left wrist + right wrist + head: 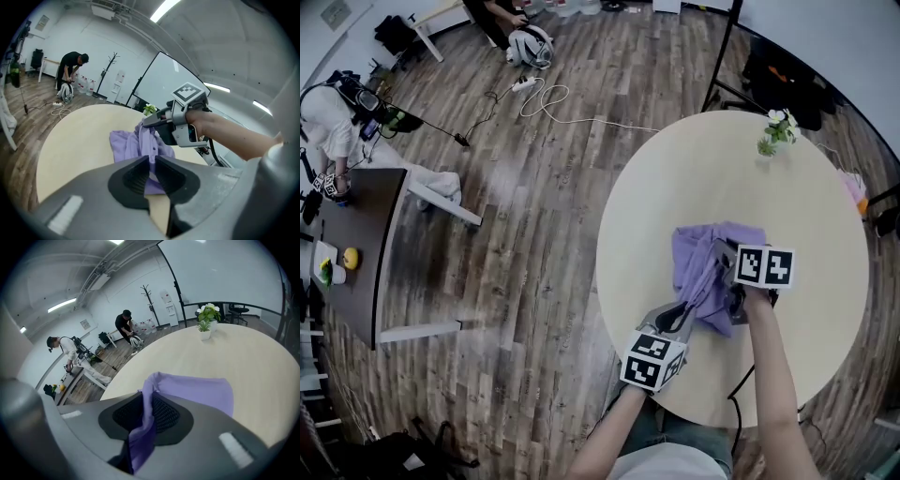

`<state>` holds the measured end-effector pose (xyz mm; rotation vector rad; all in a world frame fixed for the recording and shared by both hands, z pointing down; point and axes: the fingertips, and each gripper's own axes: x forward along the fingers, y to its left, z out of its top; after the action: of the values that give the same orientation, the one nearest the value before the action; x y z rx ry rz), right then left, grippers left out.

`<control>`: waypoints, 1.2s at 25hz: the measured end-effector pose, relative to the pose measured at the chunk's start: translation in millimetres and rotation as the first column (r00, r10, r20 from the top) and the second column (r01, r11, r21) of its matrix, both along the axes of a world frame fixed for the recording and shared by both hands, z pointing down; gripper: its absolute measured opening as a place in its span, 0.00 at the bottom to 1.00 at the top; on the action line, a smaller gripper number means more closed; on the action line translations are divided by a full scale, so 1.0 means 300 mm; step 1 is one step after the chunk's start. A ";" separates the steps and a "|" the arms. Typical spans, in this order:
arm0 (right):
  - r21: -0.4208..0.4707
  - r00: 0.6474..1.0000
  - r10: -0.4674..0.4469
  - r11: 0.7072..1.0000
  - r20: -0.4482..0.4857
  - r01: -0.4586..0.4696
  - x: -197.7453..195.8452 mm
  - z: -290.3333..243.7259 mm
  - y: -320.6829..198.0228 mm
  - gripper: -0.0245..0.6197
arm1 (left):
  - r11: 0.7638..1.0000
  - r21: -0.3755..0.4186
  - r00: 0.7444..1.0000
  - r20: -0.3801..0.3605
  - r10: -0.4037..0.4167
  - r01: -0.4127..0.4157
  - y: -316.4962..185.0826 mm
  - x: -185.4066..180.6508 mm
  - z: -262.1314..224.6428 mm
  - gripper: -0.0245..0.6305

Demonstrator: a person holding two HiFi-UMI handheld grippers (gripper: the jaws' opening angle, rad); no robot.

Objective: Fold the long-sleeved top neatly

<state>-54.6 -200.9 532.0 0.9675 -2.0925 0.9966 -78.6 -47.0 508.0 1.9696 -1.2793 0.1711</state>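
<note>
A lilac long-sleeved top (pixel 701 265) lies bunched on the round pale table (pixel 694 178), near its front side. My left gripper (pixel 686 314) is shut on the near edge of the top (pixel 151 150), cloth pinched between its jaws. My right gripper (pixel 724 263) is shut on another fold of the top (pixel 197 392), which runs up between its pads and hangs behind them. In the left gripper view the right gripper (pixel 149 122) holds the cloth lifted above the table. Both grippers are close together over the garment.
A small potted plant (pixel 775 131) stands at the table's far edge. A dark desk (pixel 358 244) with fruit stands at the left on the wood floor. Cables (pixel 546 101) lie on the floor. Two persons (pixel 127 326) work across the room.
</note>
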 end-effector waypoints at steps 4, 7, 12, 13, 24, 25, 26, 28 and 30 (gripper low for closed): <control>-0.014 0.998 -0.061 0.998 -0.025 0.061 -0.074 0.077 0.025 0.23 | 0.993 -0.098 0.998 -0.007 -0.068 0.067 0.030 -0.070 0.112 0.11; -0.031 0.995 -0.096 0.995 -0.021 0.095 -0.123 0.134 0.056 0.32 | 0.978 -0.187 0.995 -0.025 -0.097 0.090 0.068 -0.094 0.202 0.11; -0.015 0.989 -0.142 0.990 -0.036 0.141 -0.168 0.173 0.078 0.47 | 0.947 -0.288 0.988 -0.015 -0.156 0.145 0.111 -0.145 0.287 0.11; -0.010 0.988 -0.153 0.988 -0.036 0.153 -0.175 0.174 0.082 0.50 | 0.942 -0.299 0.987 -0.004 -0.163 0.155 0.119 -0.159 0.299 0.11; 0.150 0.994 -0.099 0.984 0.044 0.091 -0.105 -0.004 0.087 0.59 | 0.956 -0.114 0.963 0.060 -0.264 0.270 0.070 -0.310 0.116 0.11; 0.173 0.995 -0.089 0.982 0.044 0.080 -0.084 -0.029 0.081 0.58 | 0.960 -0.084 0.962 0.082 -0.260 0.266 0.052 -0.315 0.082 0.11; 0.199 0.996 -0.080 0.977 0.042 0.070 -0.061 -0.057 0.075 0.57 | 0.964 -0.053 0.962 0.105 -0.253 0.260 0.033 -0.318 0.048 0.11; 0.261 0.998 -0.056 0.964 0.035 0.045 -0.010 -0.117 0.064 0.53 | 0.971 0.012 0.959 0.150 -0.239 0.240 -0.006 -0.322 -0.023 0.11; 0.330 0.999 -0.027 0.944 0.026 0.017 0.046 -0.184 0.059 0.48 | 0.973 0.077 0.954 0.196 -0.228 0.217 -0.041 -0.325 -0.097 0.11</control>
<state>-40.8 -183.0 476.8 1.0920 -2.3375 0.6622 -176.2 -59.4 478.7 1.8733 -1.6444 0.2328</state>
